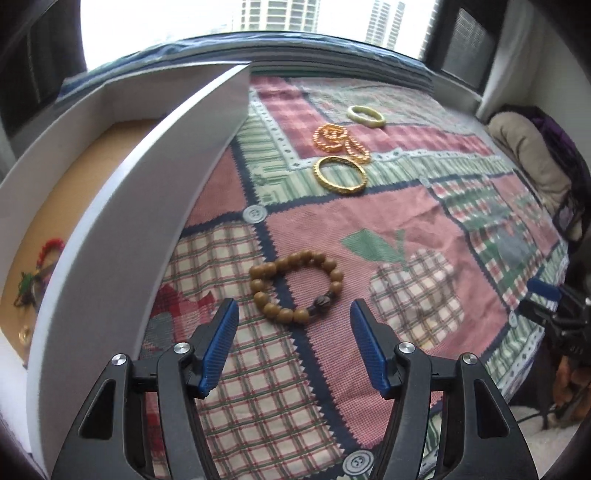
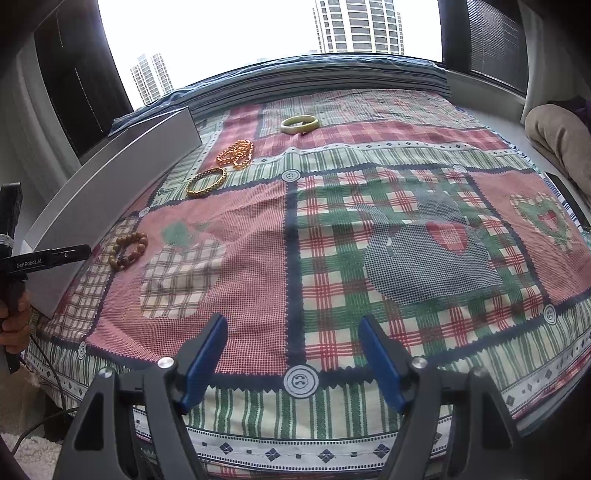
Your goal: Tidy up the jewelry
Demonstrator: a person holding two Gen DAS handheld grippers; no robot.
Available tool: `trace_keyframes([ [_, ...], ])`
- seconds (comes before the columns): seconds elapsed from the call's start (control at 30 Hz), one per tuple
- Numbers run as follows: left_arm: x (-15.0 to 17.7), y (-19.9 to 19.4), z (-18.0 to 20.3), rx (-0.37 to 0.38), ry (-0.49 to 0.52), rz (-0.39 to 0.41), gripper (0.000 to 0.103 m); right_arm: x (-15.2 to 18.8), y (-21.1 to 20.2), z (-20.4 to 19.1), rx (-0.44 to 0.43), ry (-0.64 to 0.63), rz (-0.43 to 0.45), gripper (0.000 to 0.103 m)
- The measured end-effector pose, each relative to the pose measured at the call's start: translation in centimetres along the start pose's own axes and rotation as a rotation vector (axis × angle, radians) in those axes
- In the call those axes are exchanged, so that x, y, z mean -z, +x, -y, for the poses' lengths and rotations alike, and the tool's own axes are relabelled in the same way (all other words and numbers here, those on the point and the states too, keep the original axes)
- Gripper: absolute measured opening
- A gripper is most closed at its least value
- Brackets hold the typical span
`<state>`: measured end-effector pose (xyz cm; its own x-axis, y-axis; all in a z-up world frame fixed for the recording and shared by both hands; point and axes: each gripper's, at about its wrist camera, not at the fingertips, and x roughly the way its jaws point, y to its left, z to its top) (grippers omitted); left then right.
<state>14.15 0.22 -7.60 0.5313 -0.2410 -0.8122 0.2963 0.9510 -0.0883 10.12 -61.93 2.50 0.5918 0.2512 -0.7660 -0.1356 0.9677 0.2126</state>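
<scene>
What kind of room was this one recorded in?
Probably a bedroom in a high-rise flat: the jewelry lies on a patchwork quilt spread over what looks like a bed, a pillow sits at its side, and apartment towers fill the window.

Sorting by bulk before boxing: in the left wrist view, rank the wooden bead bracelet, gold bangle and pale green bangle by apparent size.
1. wooden bead bracelet, nearest the camera, so its lead is unsure.
2. gold bangle.
3. pale green bangle, farthest away; it may really match the gold one.
</scene>
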Motion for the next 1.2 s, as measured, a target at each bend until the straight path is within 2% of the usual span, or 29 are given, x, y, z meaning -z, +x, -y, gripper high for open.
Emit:
trace_keyframes([
  [0.13, -0.5, 2.5, 2.7, 0.008, 0.176, -0.028, 0.065, -0.1, -0.1, -1.1, -0.036, -0.009, -0.008, 0.075],
  [0.23, -0.2, 4.7, 2.9, -0.016, 0.246, -0.077, 0.065, -0.1, -0.8, -1.3, -0.036, -0.017, 0.006, 0.075],
  [0.3, 0.3, 5.8, 2.8, 0.002, 0.28, -0.112, 0.066, 0.0, -0.9, -1.1, -0.032, -0.015, 0.006, 0.075],
  [0.33, 0.4, 5.7, 2.5, 0.027, 0.276, -0.094, 0.063, 0.0, -0.9, -1.0, -0.029, -0.013, 0.004, 0.075],
  [0.4, 0.3, 5.7, 2.1, 0.089, 0.257, -0.117, 0.047, 0.1, -0.8, -0.6, -0.025, -0.004, -0.001, 0.075],
  [0.43, 0.3, 5.7, 2.1, 0.093, 0.255, -0.125, 0.026, 0.1, -0.7, -0.5, -0.025, 0.002, -0.004, 0.075],
  [0.47, 0.1, 5.7, 2.0, 0.103, 0.25, -0.138, 0.012, 0.1, -0.6, -0.4, -0.028, 0.007, -0.007, 0.075],
  [0.53, 0.0, 5.6, 1.7, 0.136, 0.22, -0.155, 0.011, -0.1, -0.6, -0.4, -0.033, 0.011, -0.009, 0.075],
  [0.6, 0.1, 5.4, 1.4, 0.135, 0.185, -0.152, 0.011, -0.5, -0.7, -0.4, -0.04, 0.007, -0.01, 0.075],
  [0.7, -0.1, 4.4, 0.0, 0.167, 0.062, -0.141, 0.011, -1.5, -0.9, -0.1, -0.082, 0.021, -0.023, 0.075],
  [0.8, -0.5, 2.6, -1.6, 0.224, -0.074, -0.116, 0.011, -3.7, -0.8, 0.3, -0.122, 0.027, -0.051, 0.075],
  [0.9, -1.0, 0.8, -2.8, 0.278, -0.173, -0.078, 0.011, -7.2, 0.3, -0.5, -0.168, -0.021, -0.091, 0.075],
  [1.0, -1.5, -0.5, -3.7, 0.315, -0.251, -0.055, 0.011, -11.1, 2.8, -3.1, -0.228, -0.117, -0.123, 0.075],
  [1.1, -1.8, -1.6, -4.4, 0.34, -0.322, -0.04, 0.011, -14.4, 7.0, -7.5, -0.304, -0.278, -0.168, 0.075],
  [1.17, -2.1, -2.4, -5.0, 0.359, -0.368, -0.033, 0.011, -16.0, 10.2, -10.5, -0.319, -0.378, -0.191, 0.074],
  [1.2, -2.2, -2.7, -5.3, 0.361, -0.385, -0.026, 0.011, -16.5, 11.9, -11.9, -0.317, -0.42, -0.207, 0.071],
])
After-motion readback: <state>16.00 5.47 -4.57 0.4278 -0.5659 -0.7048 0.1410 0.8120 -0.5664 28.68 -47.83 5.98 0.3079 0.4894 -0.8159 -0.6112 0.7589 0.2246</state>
